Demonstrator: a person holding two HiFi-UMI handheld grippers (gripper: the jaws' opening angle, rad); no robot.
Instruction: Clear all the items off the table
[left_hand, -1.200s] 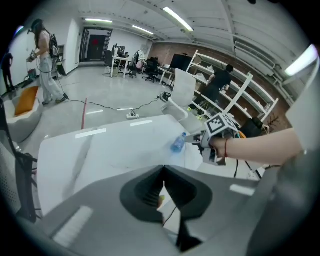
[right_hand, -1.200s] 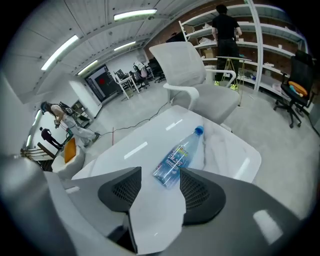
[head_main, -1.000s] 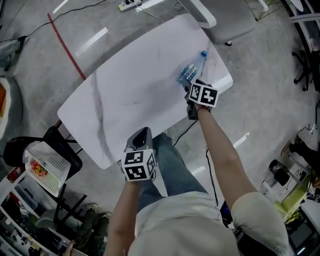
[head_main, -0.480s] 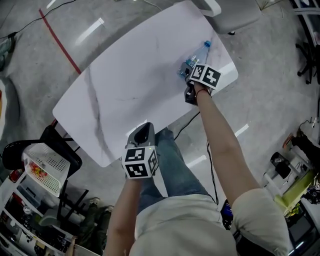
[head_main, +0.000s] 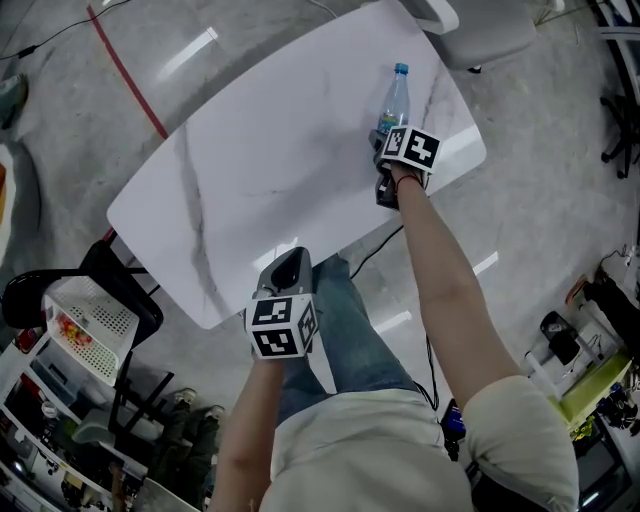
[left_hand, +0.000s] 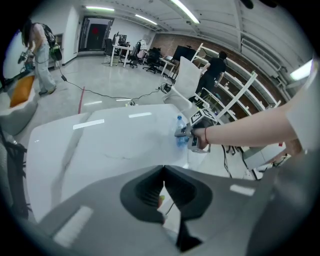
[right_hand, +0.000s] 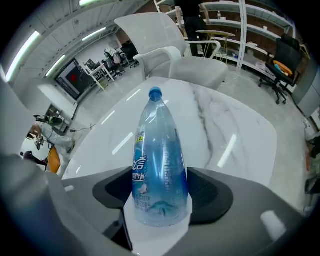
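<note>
Bottle (head_main: 393, 100) stands upright on worktop (head_main: 270, 160), upper right of frame, long axis vertical, cap up. Right gripper (head_main: 384, 138) fingers have just been closing and grip its lower body. Left gripper (head_main: 289, 264) fingers fully closed, empty.

The bottle (head_main: 393, 100) stands upright on the table (head_main: 270, 160), near its far right corner. A chair (head_main: 488, 35) sits just beyond that corner. Left of the table's near end, a basket (head_main: 90, 322) rests on another chair (head_main: 105, 265).
</note>
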